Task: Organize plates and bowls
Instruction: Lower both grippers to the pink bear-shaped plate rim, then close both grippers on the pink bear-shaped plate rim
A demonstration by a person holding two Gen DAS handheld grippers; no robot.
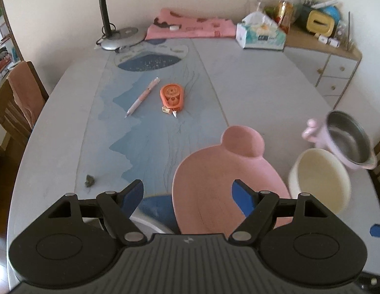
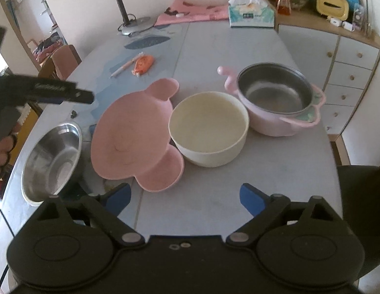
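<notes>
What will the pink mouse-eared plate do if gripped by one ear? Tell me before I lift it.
The pink mouse-eared plate looks like rigid moulded plastic, so it probably stays stiff and light. Held by an ear, its wide body would likely sag or swing downward. Its smooth surface may slip between the pads. It lies beside the cream bowl, which it could nudge.

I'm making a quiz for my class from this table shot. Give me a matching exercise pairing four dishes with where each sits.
Things:
1. pink plate
2. cream bowl
3. steel bowl
4. pink pot

Places:
A. farthest right
B. near the table's left edge
C. between steel bowl and cream bowl
D. between pink plate and pink pot

Pairs: 1-C, 2-D, 3-B, 4-A
</notes>
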